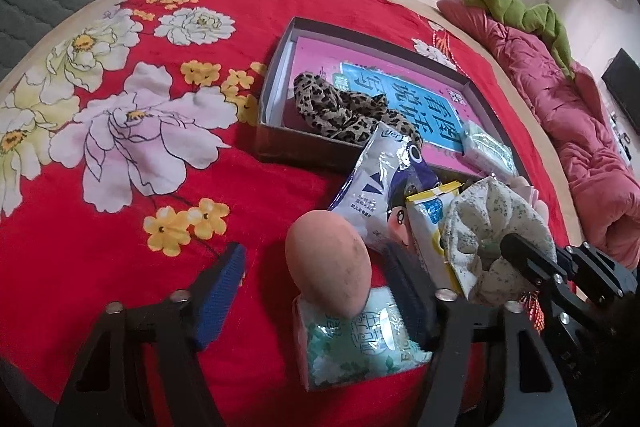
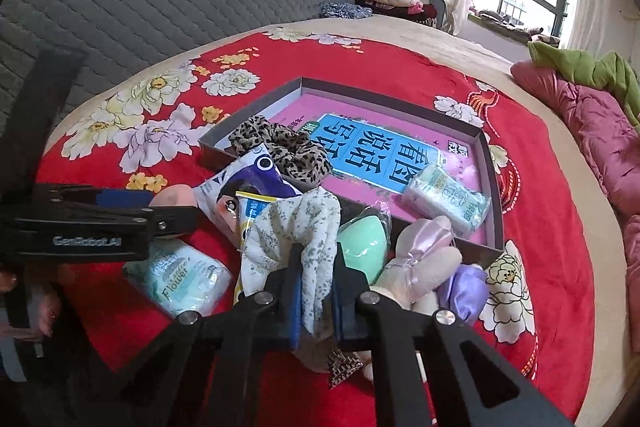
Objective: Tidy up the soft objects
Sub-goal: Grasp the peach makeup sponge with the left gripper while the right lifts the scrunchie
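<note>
Right tool (image 2: pixel 316 301): pads pressed together, pinching floral fabric scrunchie (image 2: pixel 298 227) at bunched lower fold. Scrunchie light, limp, compressible; likely drapes when lifted; grip at gathered fabric is judged secure.

Left tool (image 1: pixel 316 291): spread, straddling peach sponge egg (image 1: pixel 328 263), pads not pressing. Egg light, squashy, rounded; take hold across widest middle. It rests on tissue pack (image 1: pixel 360 343).

Beyond: snack packets (image 1: pixel 380 183), leopard scrunchie (image 1: pixel 340 107) in box (image 1: pixel 276 75) on bed's red blanket (image 1: pixel 120 187).

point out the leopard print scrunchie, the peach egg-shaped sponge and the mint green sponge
leopard print fabric scrunchie (image 1: pixel 340 107), left wrist view, middle folds
peach egg-shaped sponge (image 1: pixel 328 267), left wrist view, broad side
mint green sponge (image 2: pixel 360 243), right wrist view, rounded face
</note>
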